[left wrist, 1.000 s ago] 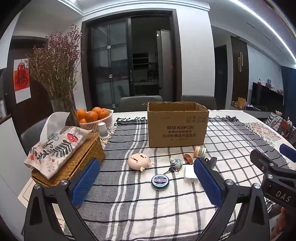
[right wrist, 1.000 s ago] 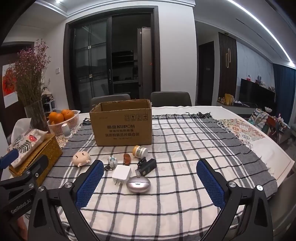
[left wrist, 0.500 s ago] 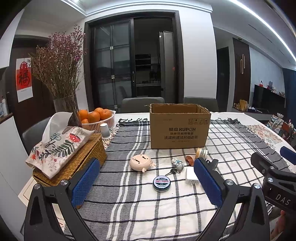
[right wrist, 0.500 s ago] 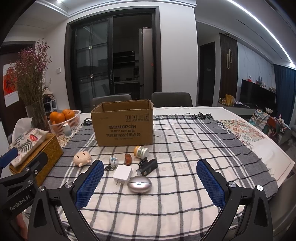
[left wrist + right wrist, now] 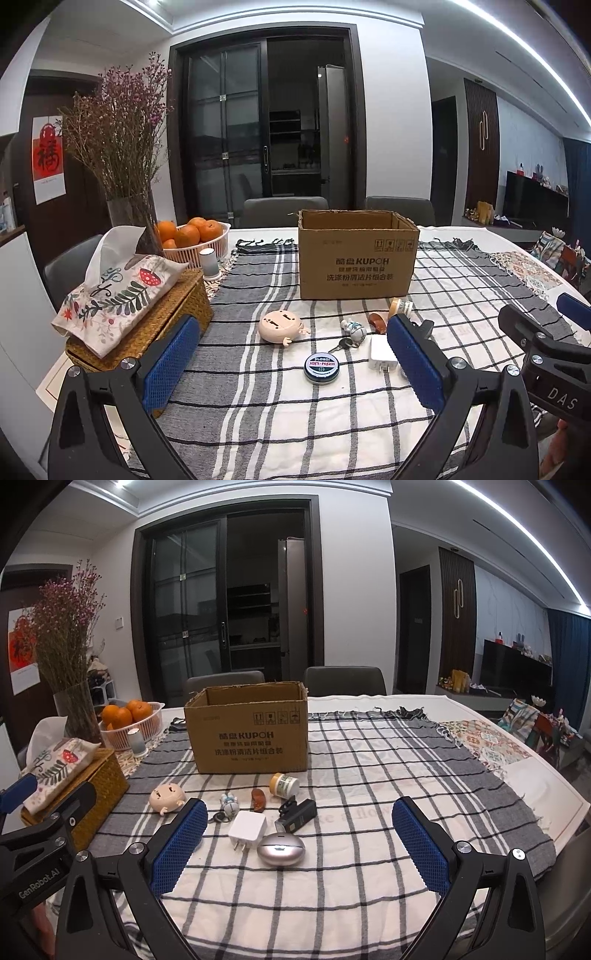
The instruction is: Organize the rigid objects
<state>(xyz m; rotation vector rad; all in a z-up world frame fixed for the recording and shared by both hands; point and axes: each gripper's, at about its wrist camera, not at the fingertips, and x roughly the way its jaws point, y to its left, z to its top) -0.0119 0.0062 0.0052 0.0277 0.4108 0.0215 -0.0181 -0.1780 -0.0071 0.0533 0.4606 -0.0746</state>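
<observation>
An open cardboard box [image 5: 357, 254] [image 5: 251, 729] stands mid-table on a plaid cloth. In front of it lie small items: a pink round toy [image 5: 279, 326] [image 5: 167, 797], a black round tin [image 5: 321, 368], a key with a small figure [image 5: 351, 334] [image 5: 229, 806], a white charger [image 5: 247, 829] [image 5: 382, 356], a silver oval case [image 5: 280, 849], a black clip device [image 5: 299, 814], a brown piece [image 5: 257, 799] and a small yellow-capped bottle [image 5: 283, 784]. My left gripper [image 5: 291, 363] and right gripper [image 5: 299, 845] are both open and empty, above the near table edge.
A wicker tissue box [image 5: 147, 325] with a floral cover sits at the left. Behind it are a basket of oranges [image 5: 192, 240], a small white cup [image 5: 210, 262] and a vase of dried flowers [image 5: 125, 147]. Chairs [image 5: 343, 681] stand behind the table.
Both grippers have risen or tilted slightly, so the box and items sit a little lower in view. Nothing on the table has moved.
</observation>
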